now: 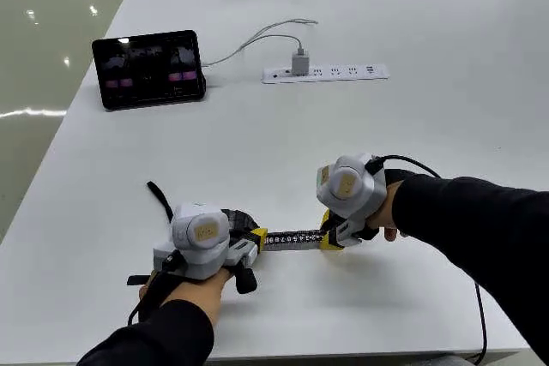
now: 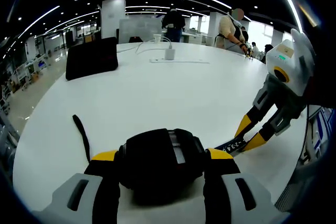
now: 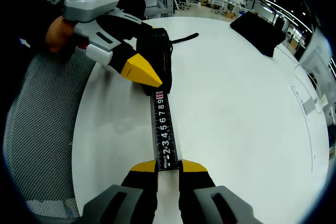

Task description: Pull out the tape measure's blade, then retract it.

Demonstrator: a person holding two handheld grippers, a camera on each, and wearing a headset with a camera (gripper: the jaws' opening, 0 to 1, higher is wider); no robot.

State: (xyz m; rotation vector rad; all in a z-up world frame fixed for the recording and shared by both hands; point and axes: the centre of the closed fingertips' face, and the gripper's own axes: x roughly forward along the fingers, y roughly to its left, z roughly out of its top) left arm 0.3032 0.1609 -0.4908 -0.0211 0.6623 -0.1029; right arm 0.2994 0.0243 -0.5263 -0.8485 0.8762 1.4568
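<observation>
- Tape measure point(image 2: 160, 163), rounded and black with a thin strap point(image 2: 81, 135), sits on the smooth white counter point(image 1: 257, 143) at six o'clock, pinched by the left tongs point(image 2: 163, 156).
- Its flat numbered blade point(image 3: 163, 129) runs toward three o'clock; the yellow-tipped right tongs point(image 3: 168, 166) pinch its end.
</observation>
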